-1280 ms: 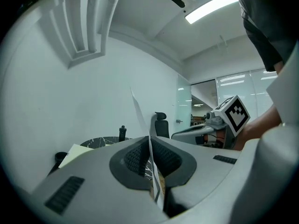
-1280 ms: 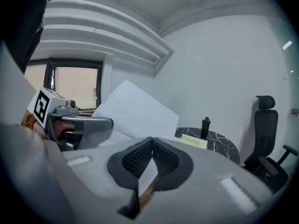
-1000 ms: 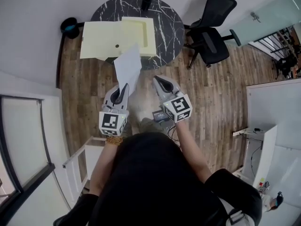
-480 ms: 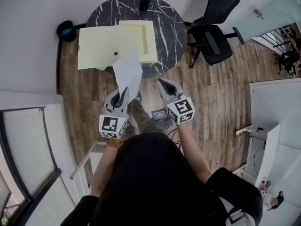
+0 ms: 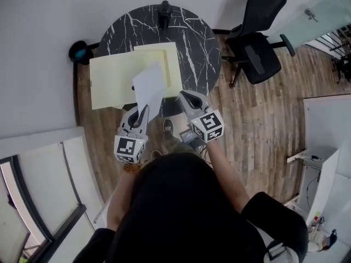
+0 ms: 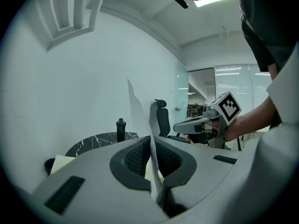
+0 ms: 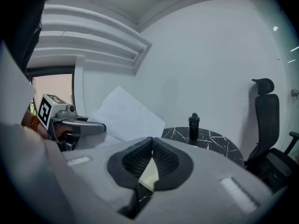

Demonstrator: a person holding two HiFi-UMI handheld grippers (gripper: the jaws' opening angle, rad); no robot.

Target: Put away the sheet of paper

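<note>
A white sheet of paper (image 5: 148,84) stands up from my left gripper (image 5: 145,108), which is shut on its lower edge. In the left gripper view the paper (image 6: 138,111) rises edge-on between the closed pads. The sheet now hangs over the near edge of the round black marble table (image 5: 192,32), in front of an open pale yellow box (image 5: 112,81) with its tray (image 5: 171,59). My right gripper (image 5: 185,95) is beside it on the right, shut and empty, its tips meeting in the right gripper view (image 7: 151,140). That view also shows the paper (image 7: 124,113) to its left.
A black bottle (image 5: 163,12) stands at the table's far edge. A black office chair (image 5: 260,43) is right of the table, and a dark bin (image 5: 79,51) is at its left by the white wall. Wood floor lies around the table.
Both grippers and the paper have moved forward to the table. The sheet now overlaps the yellow box instead of hanging over the floor. The jaws stayed as they were.
</note>
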